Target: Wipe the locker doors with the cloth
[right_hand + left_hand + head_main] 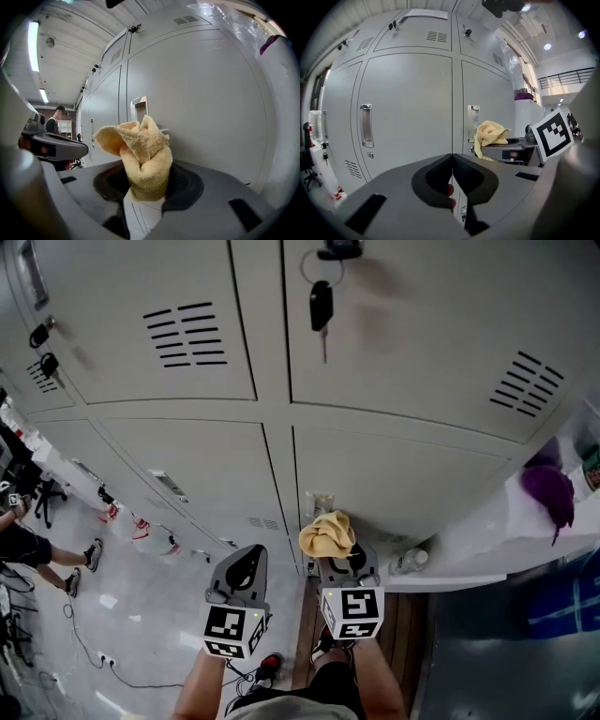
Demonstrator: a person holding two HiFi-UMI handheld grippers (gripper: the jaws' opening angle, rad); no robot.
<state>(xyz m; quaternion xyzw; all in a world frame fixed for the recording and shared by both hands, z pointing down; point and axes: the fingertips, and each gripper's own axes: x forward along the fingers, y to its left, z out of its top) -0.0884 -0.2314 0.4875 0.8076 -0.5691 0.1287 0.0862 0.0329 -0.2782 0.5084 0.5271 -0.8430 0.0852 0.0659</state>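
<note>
The right tongs (146, 185) clamp the bunched yellow cloth (140, 150) at its base. This leaves the loose folds projecting forward as a wiping face, presented to the lower locker door (412, 474) beside its handle (138, 107). Contact cannot be confirmed. The left tongs (452, 172) are closed on nothing and held alongside, probably to stay clear of the wiping path.

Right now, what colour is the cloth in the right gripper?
Pale yellow cloth, clearest in the right gripper view.

Locker doors (394, 474) ahead stand unobstructed; a white ledge (487, 545) crowds the right
</note>
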